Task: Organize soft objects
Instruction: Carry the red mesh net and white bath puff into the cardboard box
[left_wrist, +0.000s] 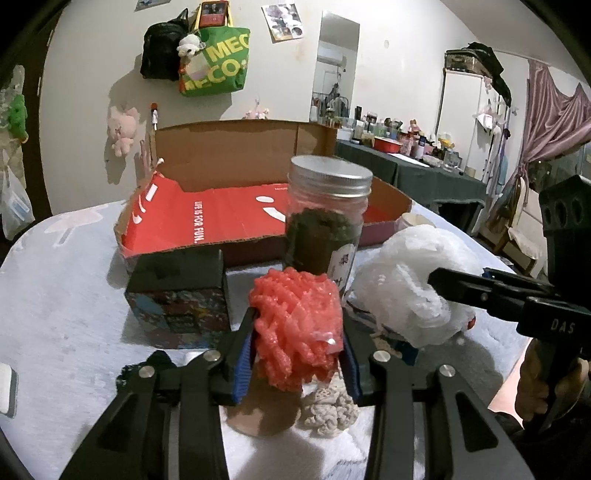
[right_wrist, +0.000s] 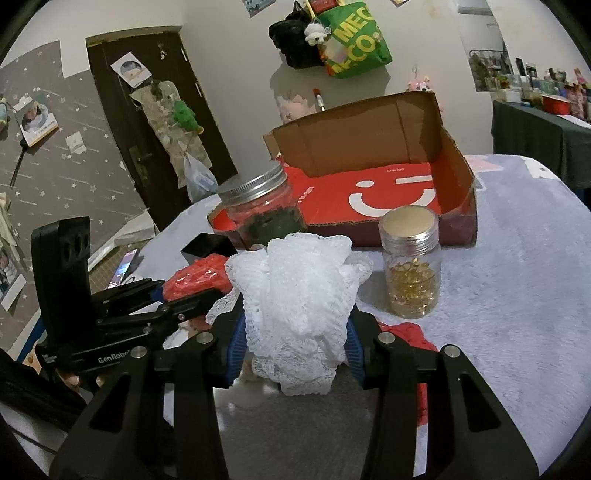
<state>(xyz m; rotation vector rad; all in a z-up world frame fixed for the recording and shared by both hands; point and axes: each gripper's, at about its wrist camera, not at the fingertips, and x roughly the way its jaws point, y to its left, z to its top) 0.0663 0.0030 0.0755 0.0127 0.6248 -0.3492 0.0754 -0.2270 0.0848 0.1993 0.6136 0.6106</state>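
Clearly, box (left_wrist: 207, 218) reads "LIFE IS FOR FUN." (white)

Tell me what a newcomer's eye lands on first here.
The pink puff squeezed in the left gripper and the white mesh puff squeezed in the right gripper. Behind them on the table lies the open red box, with a dark-filled jar before it.

Crinkly coral-red puff (left_wrist: 295, 325) and white mesh puff (right_wrist: 299, 314), side by side above the table.
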